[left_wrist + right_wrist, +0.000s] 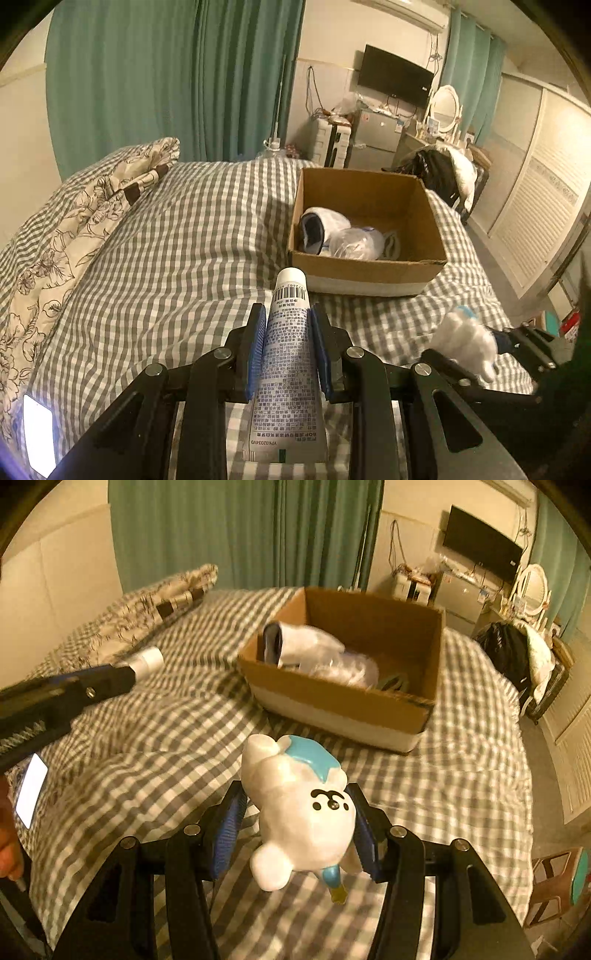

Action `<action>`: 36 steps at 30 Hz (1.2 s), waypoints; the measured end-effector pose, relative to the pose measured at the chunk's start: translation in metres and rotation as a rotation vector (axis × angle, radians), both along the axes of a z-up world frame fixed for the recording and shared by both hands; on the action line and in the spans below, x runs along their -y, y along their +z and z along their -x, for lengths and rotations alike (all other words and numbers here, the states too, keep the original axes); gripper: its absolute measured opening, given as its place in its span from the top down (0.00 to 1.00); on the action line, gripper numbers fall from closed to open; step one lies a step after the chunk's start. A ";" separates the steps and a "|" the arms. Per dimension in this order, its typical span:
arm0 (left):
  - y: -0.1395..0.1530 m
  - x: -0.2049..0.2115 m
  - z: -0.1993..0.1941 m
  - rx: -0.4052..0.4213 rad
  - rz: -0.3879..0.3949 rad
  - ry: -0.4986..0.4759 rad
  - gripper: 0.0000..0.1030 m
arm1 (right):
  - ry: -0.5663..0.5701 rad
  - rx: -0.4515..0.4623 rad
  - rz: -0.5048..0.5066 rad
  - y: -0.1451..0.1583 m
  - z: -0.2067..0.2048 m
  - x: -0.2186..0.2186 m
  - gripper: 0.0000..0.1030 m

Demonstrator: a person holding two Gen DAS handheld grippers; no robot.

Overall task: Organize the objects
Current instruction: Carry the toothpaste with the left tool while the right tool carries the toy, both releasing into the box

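Observation:
My left gripper (289, 317) is shut on a white tube (286, 365) with small print and a barcode, cap pointing forward, held above the checked bed. My right gripper (297, 797) is shut on a white plush toy (299, 812) with a blue patch and a drawn face. An open cardboard box (373, 269) stands on the bed ahead of both grippers; it also shows in the right wrist view (343, 709). It holds a rolled white and dark cloth (319, 227) and a clear plastic bag (356, 242). The left gripper with the tube shows at the left of the right wrist view (110, 679).
A grey checked bedspread (192, 240) covers the bed. A floral pillow (85, 221) lies at the left. A lit phone (38, 435) lies at the near left. A chair with dark clothes (443, 173) stands beyond the box. A wardrobe (535, 206) is at the right.

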State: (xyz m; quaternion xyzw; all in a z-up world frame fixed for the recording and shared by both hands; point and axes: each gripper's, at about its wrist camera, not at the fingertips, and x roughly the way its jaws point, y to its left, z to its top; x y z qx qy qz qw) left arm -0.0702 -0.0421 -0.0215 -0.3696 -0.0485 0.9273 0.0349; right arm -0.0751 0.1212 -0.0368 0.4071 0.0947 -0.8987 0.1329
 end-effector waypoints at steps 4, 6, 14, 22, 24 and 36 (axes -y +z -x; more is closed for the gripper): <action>0.013 -0.006 -0.004 -0.026 -0.007 -0.011 0.76 | 0.003 -0.051 0.014 0.024 -0.008 0.004 0.48; 0.023 -0.011 -0.004 -0.048 -0.006 -0.020 0.76 | 0.005 -0.081 0.017 0.037 -0.013 -0.001 0.48; 0.053 -0.031 0.014 -0.109 0.009 -0.059 0.76 | 0.004 -0.196 0.027 0.093 -0.010 -0.014 0.48; 0.083 -0.040 0.052 -0.170 0.011 -0.094 0.76 | -0.003 -0.268 0.056 0.132 0.024 -0.027 0.48; 0.088 -0.041 0.064 -0.179 0.013 -0.100 0.76 | -0.012 -0.279 0.056 0.138 0.033 -0.030 0.48; 0.084 -0.060 0.144 -0.197 0.015 -0.145 0.76 | -0.031 -0.303 0.066 0.147 0.124 -0.033 0.48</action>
